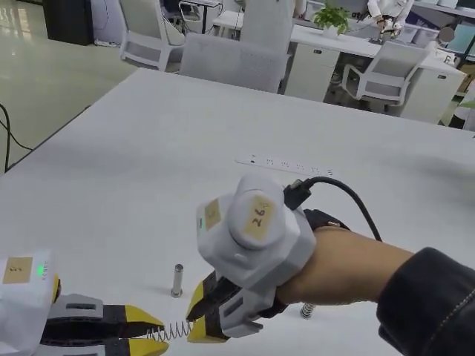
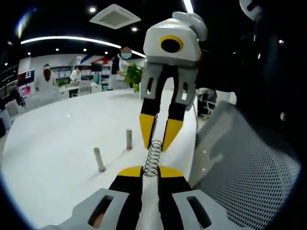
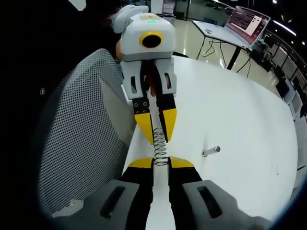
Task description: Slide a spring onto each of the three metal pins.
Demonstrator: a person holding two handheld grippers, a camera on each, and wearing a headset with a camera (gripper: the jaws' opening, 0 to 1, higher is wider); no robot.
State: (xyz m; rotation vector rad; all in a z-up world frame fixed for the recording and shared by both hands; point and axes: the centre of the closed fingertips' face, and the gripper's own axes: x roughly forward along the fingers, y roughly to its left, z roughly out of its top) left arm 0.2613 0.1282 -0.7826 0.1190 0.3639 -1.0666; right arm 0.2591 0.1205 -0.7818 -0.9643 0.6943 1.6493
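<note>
Closest in, left gripper [image 2: 150, 171]: matte black fingers, glossy yellow caps, clamped on one end of a thin steel-wire spring [image 2: 152, 158]. Open coils, evenly spaced, a slim cylinder running straight ahead into the right gripper [image 3: 160, 163]. Nose to nose with the first, same yellow wedge tips, likewise pinched down on the spring's other end. So: spring held at both ends, bridging the short gap between the two sets of tips, over the table [image 1: 185, 148]. Rounded white plastic body on the right gripper, a black cable [image 1: 349, 196] curling away from it, then a bare forearm [image 1: 349, 271] and a dark, coarse-woven sleeve [image 1: 434, 304]. Off to the side, by the person, the grey perforated mesh of a chair back [image 2: 240, 163]. A little farther out on the smooth white table, a short metal pin [image 2: 99, 159], a plain cylinder. Stands upright and bare. Just beyond it, a second pin [image 2: 129, 139], upright and bare too. In the head view, close by the forearm, another small coil [image 1: 307, 310] on the table, half hidden, hard to say whether on a pin. Farther across, a flat white socket strip [image 1: 286, 163] lying on the surface. Way back, grey office chairs [image 1: 223, 59], white desks [image 1: 349, 44], a leafy green plant [image 1: 332, 15].
</note>
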